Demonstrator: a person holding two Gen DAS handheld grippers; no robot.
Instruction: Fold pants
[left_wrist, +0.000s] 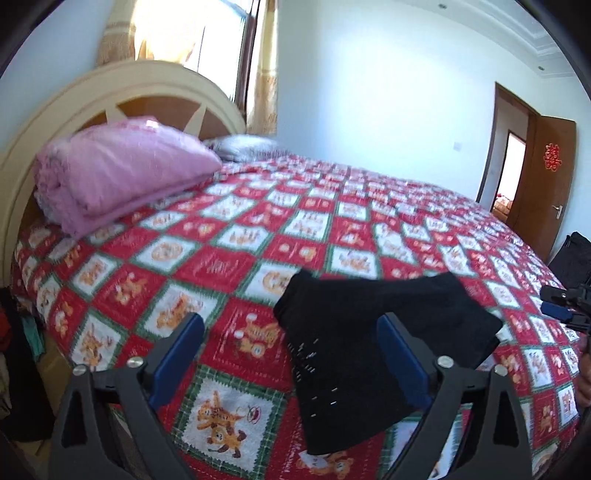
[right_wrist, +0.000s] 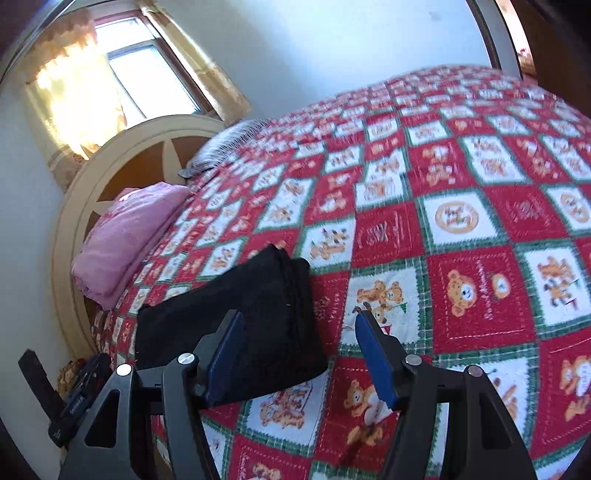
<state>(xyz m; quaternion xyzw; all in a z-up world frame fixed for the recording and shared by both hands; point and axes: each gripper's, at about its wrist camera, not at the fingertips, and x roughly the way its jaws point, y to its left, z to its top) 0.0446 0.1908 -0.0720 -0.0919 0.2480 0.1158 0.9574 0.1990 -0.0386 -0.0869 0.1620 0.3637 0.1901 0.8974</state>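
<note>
The black pants (left_wrist: 373, 332) lie folded into a compact bundle on the red checked bedspread (left_wrist: 229, 258), near the bed's front edge. My left gripper (left_wrist: 290, 319) hovers over them, open wide; its right finger stands in front of the bundle and nothing is pinched. In the right wrist view the folded pants (right_wrist: 258, 306) sit to the lower left. My right gripper (right_wrist: 299, 317) is open above the bundle's right edge, its pads clear of the cloth. The other gripper shows at the frame edge in each view: the right gripper (left_wrist: 565, 306) and the left gripper (right_wrist: 74, 398).
A folded pink quilt (left_wrist: 122, 173) and a grey pillow (left_wrist: 243, 146) lie by the cream headboard (left_wrist: 44, 122). Behind it is a curtained window (left_wrist: 207, 33). A brown door (left_wrist: 543, 170) stands open at the far right. A dark bag (left_wrist: 572, 258) sits beside the bed.
</note>
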